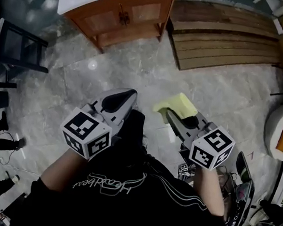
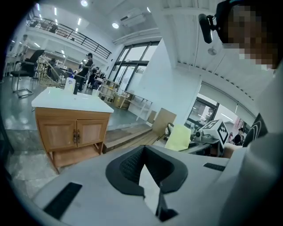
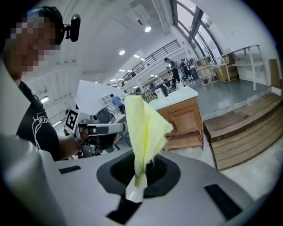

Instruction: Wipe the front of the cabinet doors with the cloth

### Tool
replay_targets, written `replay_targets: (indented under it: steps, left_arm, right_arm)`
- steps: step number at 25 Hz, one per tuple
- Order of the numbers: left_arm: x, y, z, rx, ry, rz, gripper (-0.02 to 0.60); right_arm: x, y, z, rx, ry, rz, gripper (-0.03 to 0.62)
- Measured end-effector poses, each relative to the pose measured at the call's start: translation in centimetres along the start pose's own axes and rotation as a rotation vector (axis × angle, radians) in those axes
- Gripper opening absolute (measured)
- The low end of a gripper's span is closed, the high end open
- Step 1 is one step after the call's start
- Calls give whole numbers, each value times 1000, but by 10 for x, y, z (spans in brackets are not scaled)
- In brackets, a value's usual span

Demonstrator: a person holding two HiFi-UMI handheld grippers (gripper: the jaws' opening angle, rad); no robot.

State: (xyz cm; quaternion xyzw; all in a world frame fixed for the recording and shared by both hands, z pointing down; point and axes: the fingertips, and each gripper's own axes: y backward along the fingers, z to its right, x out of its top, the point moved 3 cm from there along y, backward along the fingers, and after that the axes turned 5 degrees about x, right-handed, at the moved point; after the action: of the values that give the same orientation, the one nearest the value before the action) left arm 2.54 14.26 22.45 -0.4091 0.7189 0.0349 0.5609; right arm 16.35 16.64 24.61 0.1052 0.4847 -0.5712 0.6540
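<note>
Wiping is not yet begun: the right gripper (image 3: 135, 185) pinches the pale yellow fabric cloth (image 3: 143, 128), the left gripper (image 2: 148, 178) is closed on nothing, and the white-topped wooden two-door cabinet (image 1: 117, 15) stands well apart, upper left in the head view.

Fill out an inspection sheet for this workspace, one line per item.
Surface: grey marbled floor, no tabletop in view.
Job's things: wooden cabinet with a white top, doors shut, out ahead; yellow cloth off the floor.
Clutter: wooden platform right of the cabinet; black chair at left.
Grippers: right gripper shut on the cloth; left gripper shut, fingers together, empty.
Cables: thin lead on the floor at far left.
Surroundings: open hall with people standing behind the cabinet.
</note>
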Motion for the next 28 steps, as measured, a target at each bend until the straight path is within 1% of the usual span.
replay_targets:
  steps: [3, 8, 12, 15, 18, 22, 26, 28]
  left_arm:
    - [8, -23, -44, 35, 38, -5, 6]
    - [30, -66, -121, 76, 130, -7, 6]
    - [44, -93, -189, 111, 132, -2, 6]
    - [48, -109, -233, 133, 145, 7, 6]
    - [42, -123, -267, 166, 152, 21, 6]
    - [26, -148, -305, 209, 187, 43, 6]
    - [5, -169, -327, 237, 223, 50, 6]
    - [-4, -175, -334, 259, 223, 60, 6]
  right_arm:
    - [18, -35, 30, 10, -17, -31, 41]
    - [57, -110, 83, 43, -37, -87, 41]
    - [83, -174, 122, 51, -68, -101, 41]
    - [95, -214, 145, 54, -41, -134, 41]
    - [103, -248, 169, 48, 12, -164, 41]
    - [108, -289, 199, 50, 79, -182, 41]
    - [95, -324, 227, 75, 81, -204, 41]
    - [89, -339, 240, 94, 87, -223, 41]
